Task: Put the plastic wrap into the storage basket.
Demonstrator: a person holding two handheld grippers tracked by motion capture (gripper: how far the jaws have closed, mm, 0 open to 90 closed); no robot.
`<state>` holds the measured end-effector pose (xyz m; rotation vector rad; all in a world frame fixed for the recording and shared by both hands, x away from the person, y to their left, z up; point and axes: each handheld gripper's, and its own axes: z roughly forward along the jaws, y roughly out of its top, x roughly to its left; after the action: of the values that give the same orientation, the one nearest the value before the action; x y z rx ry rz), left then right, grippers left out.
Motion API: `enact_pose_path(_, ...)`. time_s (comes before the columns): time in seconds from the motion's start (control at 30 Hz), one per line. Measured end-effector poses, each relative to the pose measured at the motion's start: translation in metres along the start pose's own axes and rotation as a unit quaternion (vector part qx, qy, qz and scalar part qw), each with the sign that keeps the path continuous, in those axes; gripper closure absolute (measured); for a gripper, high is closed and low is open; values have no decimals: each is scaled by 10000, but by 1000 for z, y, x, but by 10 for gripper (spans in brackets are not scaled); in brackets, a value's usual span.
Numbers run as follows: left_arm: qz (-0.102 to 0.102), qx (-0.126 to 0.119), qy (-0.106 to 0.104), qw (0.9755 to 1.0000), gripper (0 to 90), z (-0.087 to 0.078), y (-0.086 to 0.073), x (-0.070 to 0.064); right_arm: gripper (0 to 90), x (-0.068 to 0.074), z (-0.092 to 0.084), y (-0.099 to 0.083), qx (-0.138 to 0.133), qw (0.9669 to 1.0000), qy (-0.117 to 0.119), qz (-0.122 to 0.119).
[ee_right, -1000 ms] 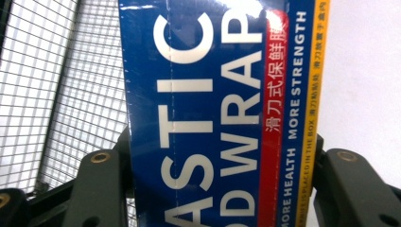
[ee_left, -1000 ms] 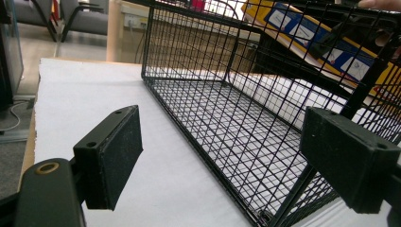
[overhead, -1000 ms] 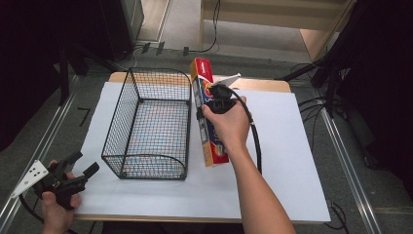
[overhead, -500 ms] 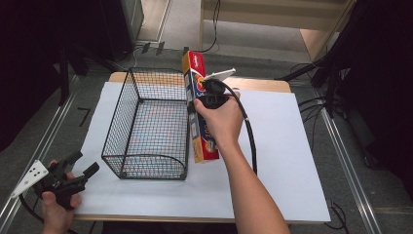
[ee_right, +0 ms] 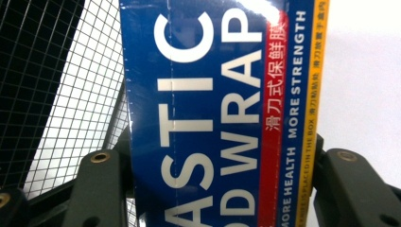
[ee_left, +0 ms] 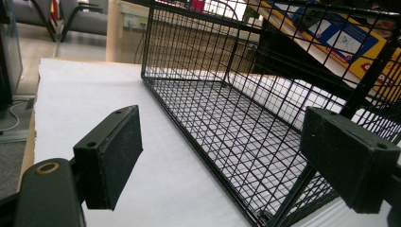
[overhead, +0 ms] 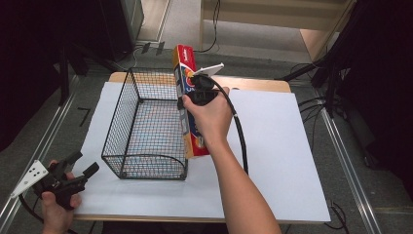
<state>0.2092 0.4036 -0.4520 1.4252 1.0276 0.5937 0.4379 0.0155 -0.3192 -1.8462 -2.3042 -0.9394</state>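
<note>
L hand-held gripper (overhead: 73,170) sits at bench (overhead: 292,161) near-left corner, jaws apart, nothing btwn them. Wire basket (overhead: 146,126) on white sheet mid-bench. R hand-held gripper (overhead: 195,95) clamps plastic wrap box (overhead: 187,78), tilted, far end raised, against basket's right rim.

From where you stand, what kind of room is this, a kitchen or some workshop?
Probably a lab or test workshop, not a kitchen: the table is covered in plain white sheet, cables trail over the floor, and office chairs stand in the background.
</note>
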Motion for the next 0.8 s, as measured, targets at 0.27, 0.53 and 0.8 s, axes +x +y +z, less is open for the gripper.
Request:
enact_pose_path(0.27,3,-7,-1,10000,142,-1,0,0,424,11,4,4,27,10000,63,-42)
enact_pose_path(0.53,45,14,0,10000,142,0,0,-1,424,24,6,7,27,9999,129,-63)
enact_pose_path(0.8,92,50,16,9999,142,1,0,-2,424,41,7,9,20,9997,222,-94)
